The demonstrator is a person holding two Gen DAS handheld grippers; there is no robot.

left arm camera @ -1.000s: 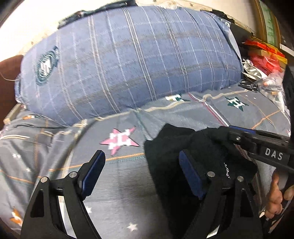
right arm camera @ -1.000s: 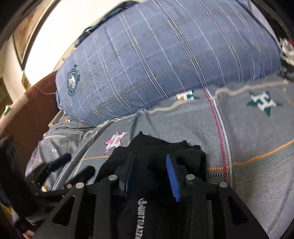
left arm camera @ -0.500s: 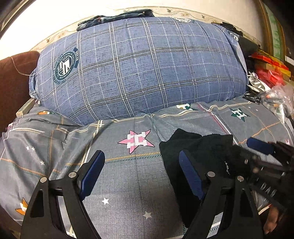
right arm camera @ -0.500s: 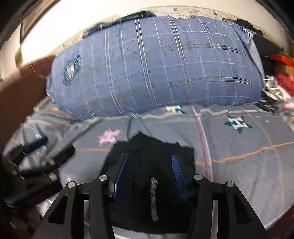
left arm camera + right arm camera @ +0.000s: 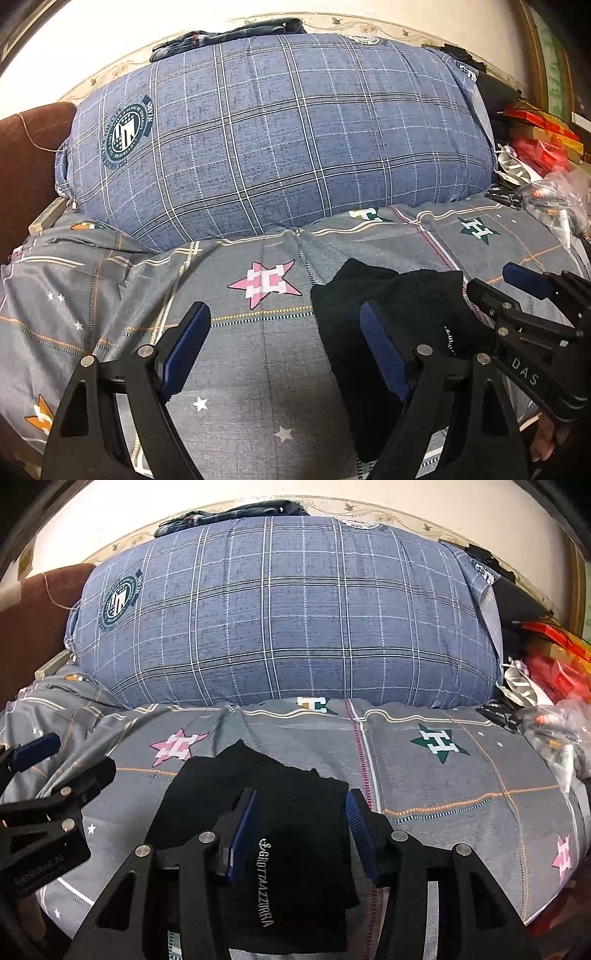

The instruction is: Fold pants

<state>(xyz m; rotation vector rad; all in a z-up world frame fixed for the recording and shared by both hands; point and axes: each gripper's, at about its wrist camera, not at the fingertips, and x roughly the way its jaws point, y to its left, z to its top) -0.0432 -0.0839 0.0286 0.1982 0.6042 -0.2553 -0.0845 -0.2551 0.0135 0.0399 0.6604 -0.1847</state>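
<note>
The black pants (image 5: 295, 812) lie folded in a compact bundle on the grey star-patterned bedsheet (image 5: 443, 775), with white lettering facing up. They also show in the left wrist view (image 5: 399, 306), right of centre. My right gripper (image 5: 301, 830) is open and hovers over the bundle, its blue pads apart with nothing between them. My left gripper (image 5: 284, 350) is open and empty above the bare sheet (image 5: 258, 369), just left of the pants. The right gripper also shows in the left wrist view (image 5: 498, 284).
A big blue plaid pillow (image 5: 277, 140) fills the back of the bed. Red packets and plastic bags (image 5: 546, 173) clutter the right side. A brown cushion (image 5: 22, 166) is at the far left. A wall runs behind.
Both grippers have pulled back from the pants and steadied. The right gripper has opened wider over the bundle. The pants stay folded on the sheet.
</note>
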